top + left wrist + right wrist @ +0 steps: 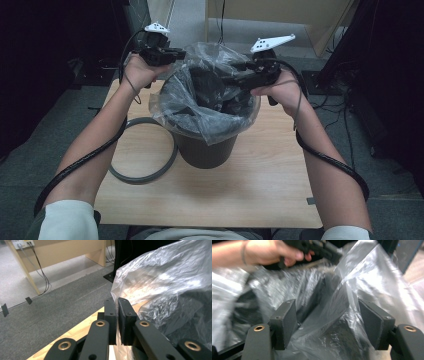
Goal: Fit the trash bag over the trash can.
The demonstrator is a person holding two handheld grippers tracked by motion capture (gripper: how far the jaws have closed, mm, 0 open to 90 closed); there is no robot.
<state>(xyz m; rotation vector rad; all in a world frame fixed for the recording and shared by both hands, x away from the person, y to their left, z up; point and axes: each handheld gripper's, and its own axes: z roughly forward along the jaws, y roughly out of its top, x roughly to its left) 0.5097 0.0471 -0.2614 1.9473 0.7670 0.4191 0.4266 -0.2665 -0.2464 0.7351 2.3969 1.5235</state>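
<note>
A dark grey bin [205,150] stands in the middle of the wooden table [260,185], lined with a clear plastic bag [210,122] that bulges over its rim. My left gripper [179,53] is at the bag's far left edge. In the left gripper view the left gripper [117,304] is shut on a fold of the bag [170,282]. My right gripper [229,80] hovers over the bin's right side. In its own view the right gripper [328,320] stands open with loose bag film [342,302] between the pads, and the other hand [272,252] shows at the top.
A grey ring [120,175] lies flat on the table left of the bin, under my left forearm. Cables [345,110] trail on the carpet at the right. A light wooden desk [57,252] stands beyond the table.
</note>
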